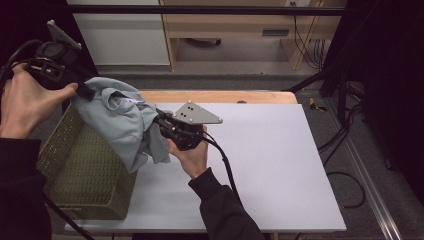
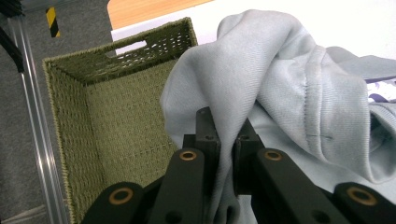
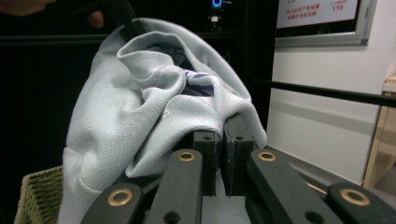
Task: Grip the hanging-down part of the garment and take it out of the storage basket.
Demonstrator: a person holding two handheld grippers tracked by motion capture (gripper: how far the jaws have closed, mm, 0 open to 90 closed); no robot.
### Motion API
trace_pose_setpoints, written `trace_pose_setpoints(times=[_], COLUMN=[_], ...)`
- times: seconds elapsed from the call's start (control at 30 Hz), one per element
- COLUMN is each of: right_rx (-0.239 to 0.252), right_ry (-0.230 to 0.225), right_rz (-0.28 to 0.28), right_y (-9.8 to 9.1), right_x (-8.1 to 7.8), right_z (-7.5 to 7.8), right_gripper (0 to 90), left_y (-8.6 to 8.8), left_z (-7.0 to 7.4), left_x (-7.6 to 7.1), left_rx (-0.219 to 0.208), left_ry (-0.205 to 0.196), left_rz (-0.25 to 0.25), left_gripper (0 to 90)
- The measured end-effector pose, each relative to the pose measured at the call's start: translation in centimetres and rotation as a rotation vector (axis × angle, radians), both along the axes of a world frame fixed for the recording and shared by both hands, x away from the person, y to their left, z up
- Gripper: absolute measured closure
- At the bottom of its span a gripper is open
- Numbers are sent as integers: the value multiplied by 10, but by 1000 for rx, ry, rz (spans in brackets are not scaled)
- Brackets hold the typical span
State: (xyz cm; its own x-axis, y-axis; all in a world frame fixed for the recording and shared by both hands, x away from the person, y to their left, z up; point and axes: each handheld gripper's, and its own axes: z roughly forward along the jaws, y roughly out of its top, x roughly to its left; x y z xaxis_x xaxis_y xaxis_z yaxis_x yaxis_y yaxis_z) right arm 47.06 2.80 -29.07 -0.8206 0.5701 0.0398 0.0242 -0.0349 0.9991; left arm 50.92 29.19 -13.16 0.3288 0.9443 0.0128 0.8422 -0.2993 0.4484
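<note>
Garment: pale grey sweatshirt [image 1: 125, 125], soft, light, floppy, hanging over the basket [image 1: 80, 170].
Left gripper [image 2: 226, 140]: clamped on a fold.
Right gripper [image 3: 222, 140]: pinching the hem.
Best hold: thick seams.

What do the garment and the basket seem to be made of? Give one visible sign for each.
Garment: soft pale grey knit fabric, likely cotton jersey; matte, draping folds, stitched seam. Basket: olive-green woven fibre, perhaps paper cord or wicker; regular open weave shows.

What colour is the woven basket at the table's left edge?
Olive green; the woven basket shows best in the left gripper view.
</note>
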Motion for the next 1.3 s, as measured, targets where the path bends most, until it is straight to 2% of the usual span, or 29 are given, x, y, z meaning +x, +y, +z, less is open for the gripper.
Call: trace_pose_setpoints(times=[0.17,0.3,0.47,0.6,0.63,0.67,0.73,0.77,0.8,0.87,1.0,1.23,1.3], right_rx=[-46,-101,-126,-166,-174,-190,-180,-172,-146,-143,-119,-84,-92], right_ry=[47,98,148,178,181,181,174,172,173,164,144,133,129], right_rz=[7,16,28,37,38,47,53,59,55,49,-5,-64,-86], right_y=[0,4,9,14,14,14,12,9,3,-1,-17,-55,-70], right_x=[3,5,7,7,6,3,1,-1,-4,-6,-10,-15,-18], right_z=[-12,-32,-57,-71,-73,-76,-76,-76,-75,-73,-68,-68,-69], right_gripper=[852,841,813,694,650,561,526,480,369,337,207,108,87], left_y=[-3,-7,-12,-14,-14,-14,-14,-14,-14,-14,-14,-10,-10], left_z=[-2,-5,-8,-11,-12,-12,-13,-14,-15,-16,-17,-18,-18], left_x=[0,2,4,5,6,6,7,8,8,8,8,7,7], left_rx=[1,7,8,8,8,10,10,10,11,8,1,-10,-10], left_ry=[3,9,13,18,21,20,21,20,20,24,21,20,19], left_rz=[-6,-14,-23,-28,-31,-29,-24,-23,-25,-26,-30,-25,-25], left_gripper=[841,841,841,841,841,841,841,841,841,841,841,841,841])
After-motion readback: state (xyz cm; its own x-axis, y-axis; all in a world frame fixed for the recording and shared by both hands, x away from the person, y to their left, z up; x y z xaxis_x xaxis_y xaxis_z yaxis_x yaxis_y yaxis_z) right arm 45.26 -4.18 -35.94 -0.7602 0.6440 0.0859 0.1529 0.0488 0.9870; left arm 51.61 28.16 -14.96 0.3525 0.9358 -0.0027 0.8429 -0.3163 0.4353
